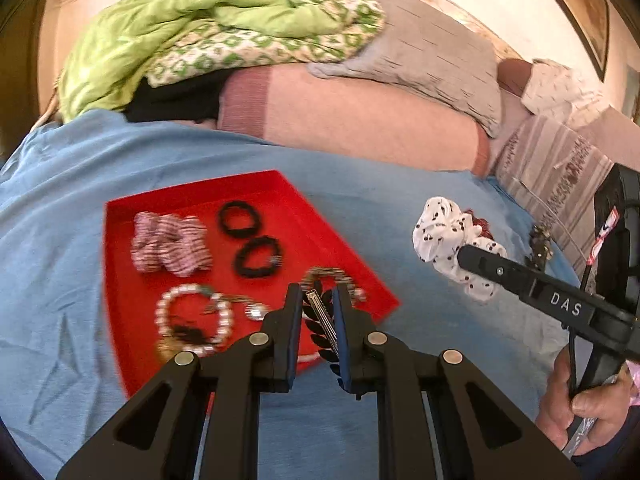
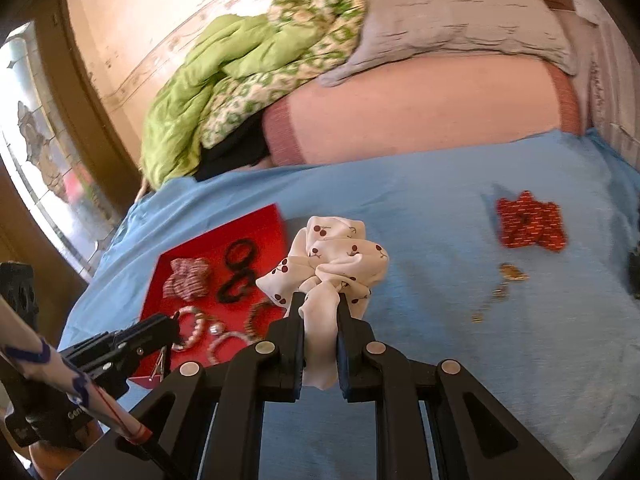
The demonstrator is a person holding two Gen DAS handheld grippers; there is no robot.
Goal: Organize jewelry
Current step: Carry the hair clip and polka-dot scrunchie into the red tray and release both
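The left gripper (image 1: pixel 318 292) is closing its black jaws on a black leaf-shaped hair clip with a silver metal bar (image 1: pixel 322 326), holding it over the near edge of a shallow red tray (image 1: pixel 276 192). The right gripper (image 2: pixel 319 300) is pinching a white fabric scrunchie printed with red cherries (image 2: pixel 332 256), which is hanging above the blue bedsheet (image 2: pixel 420 352), just right of the tray.

Inside the tray a pink-and-white striped scrunchie (image 1: pixel 172 246) is lying at the far left, with two black elastic hair ties (image 1: pixel 250 238) beside it. Nearer the camera, a pink-and-white beaded bracelet (image 1: pixel 194 322) is sitting next to a small silver piece (image 1: pixel 254 310), and a brownish beaded bracelet (image 1: pixel 332 278) is showing partly behind the left gripper's fingers.

Well to the right on the sheet, a red patterned scrunchie (image 2: pixel 530 222) is lying apart from everything else, and a few small gold-coloured pieces (image 2: pixel 504 284) are scattered between it and the near edge; motion blur is hiding their exact shape.

Beyond the sheet, a long pink bolster pillow (image 1: pixel 360 120) is stretching across the bed, with a crumpled green quilt (image 1: pixel 192 20) and a grey pillow (image 1: pixel 432 52) piled behind it.

The white letters "DAS" (image 1: pixel 565 304) are showing on the side of the right gripper in the left wrist view. A hand (image 1: pixel 584 412) is gripping its handle.
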